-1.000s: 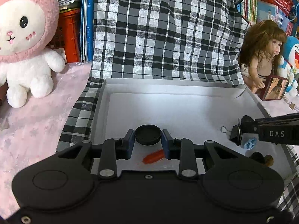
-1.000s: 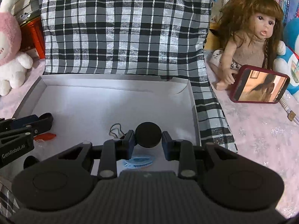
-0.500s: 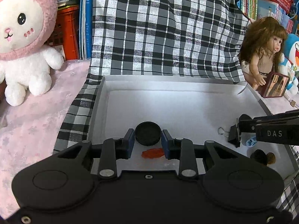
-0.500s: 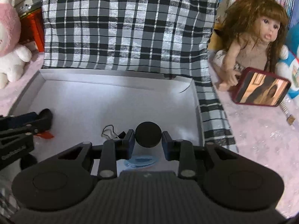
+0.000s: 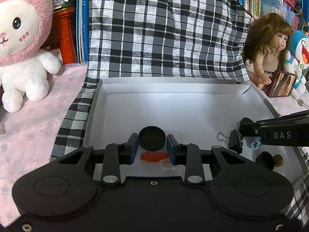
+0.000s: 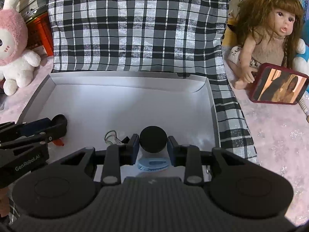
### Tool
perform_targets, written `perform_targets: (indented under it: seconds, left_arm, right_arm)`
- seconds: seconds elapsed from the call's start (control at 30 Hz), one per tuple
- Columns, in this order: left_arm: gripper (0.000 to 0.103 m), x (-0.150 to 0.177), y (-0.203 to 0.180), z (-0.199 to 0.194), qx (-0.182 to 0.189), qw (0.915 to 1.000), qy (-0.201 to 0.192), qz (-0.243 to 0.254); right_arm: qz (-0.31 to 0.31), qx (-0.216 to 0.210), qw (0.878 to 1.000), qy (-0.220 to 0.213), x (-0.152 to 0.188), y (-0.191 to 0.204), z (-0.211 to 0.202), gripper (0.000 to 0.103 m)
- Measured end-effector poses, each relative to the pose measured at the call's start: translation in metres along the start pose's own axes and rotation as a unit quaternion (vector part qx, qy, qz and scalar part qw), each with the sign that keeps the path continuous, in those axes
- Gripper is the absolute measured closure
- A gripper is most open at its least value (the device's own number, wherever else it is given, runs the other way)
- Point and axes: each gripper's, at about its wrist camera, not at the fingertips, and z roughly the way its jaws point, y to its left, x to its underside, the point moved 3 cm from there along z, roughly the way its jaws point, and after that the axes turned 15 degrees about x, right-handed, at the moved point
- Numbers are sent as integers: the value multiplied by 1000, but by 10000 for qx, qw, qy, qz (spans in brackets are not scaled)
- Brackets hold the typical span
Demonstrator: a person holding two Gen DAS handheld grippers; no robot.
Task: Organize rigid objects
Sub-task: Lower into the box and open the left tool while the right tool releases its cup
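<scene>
- the left gripper [image 5: 152,145] hangs over the near left part of the white cardboard tray [image 5: 193,91]; its blue-padded jaws are clamped on a black round lid [image 5: 152,138], one pad touching each side of it
- just under that lid, on the tray floor, lies an orange-red piece [image 5: 153,156] with a bit of clear plastic [image 5: 166,164] beside it; what either one is cannot be told
- the right gripper [image 6: 153,145] is over the near right part of the same tray [image 6: 127,80]; its jaws are closed on a second black round lid [image 6: 153,142], gripped at both sides
- a light blue hair clip [image 6: 152,164] lies flat on the tray floor just below the right gripper's fingers [image 6: 135,145]
- a black binder clip [image 5: 234,140] with wire handles sits on the tray floor just to the left of the right gripper, partly behind its finger in the right wrist view
- in the left wrist view a dark knob-like thing [image 5: 265,160] touches a small brown thing [image 5: 278,159] near the tray's right wall; too small to name
- the tray rests on a black-and-white plaid cloth [image 6: 135,29] that rises behind it
- a pink-hooded plush rabbit [image 5: 21,44] sits to the left on a pink cover [image 5: 34,125]; a brown-haired doll [image 6: 270,32] sits to the right with a red-framed mirror [image 6: 280,84] by its hand; a blue and white plush [image 5: 298,46] is beside the doll
- shelved books [image 5: 253,0] and a red crate [image 5: 65,32] stand behind
</scene>
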Motion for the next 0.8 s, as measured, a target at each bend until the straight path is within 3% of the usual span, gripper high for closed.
perform_targets:
  seconds: [0.2,0.27,0.33,0.43,0.53,0.6,0.8]
  left_arm:
    - [69,0,-1,-1,58,10000,-11,-12]
    - [66,1,-1,-3,86,10000,-28,-18]
    - [62,1,-2,-5,110,9999,-48,-13]
    - [55,2,-5,-12,100,9999,-116,12]
    - [41,2,-9,-23,84,9997,-223,85]
    - [25,2,-12,-30,74,9994,-315,127]
    - [18,6,-24,-53,8,9976,-595,356]
  right_arm:
    - [22,-92,10000,-5,1,0,-1,60]
    - [32,-90,10000,-18,2,-1,-2,51]
    - [65,-124,9999,-30,3,-2,-4,49]
    - [89,-130,9998,-87,5,-3,-7,42]
    - [61,-104,9997,-207,8,-4,-14,38]
    - [51,-110,9995,-303,10,-5,-20,35]
    - [59,-200,9975,-678,19,-10,-45,26]
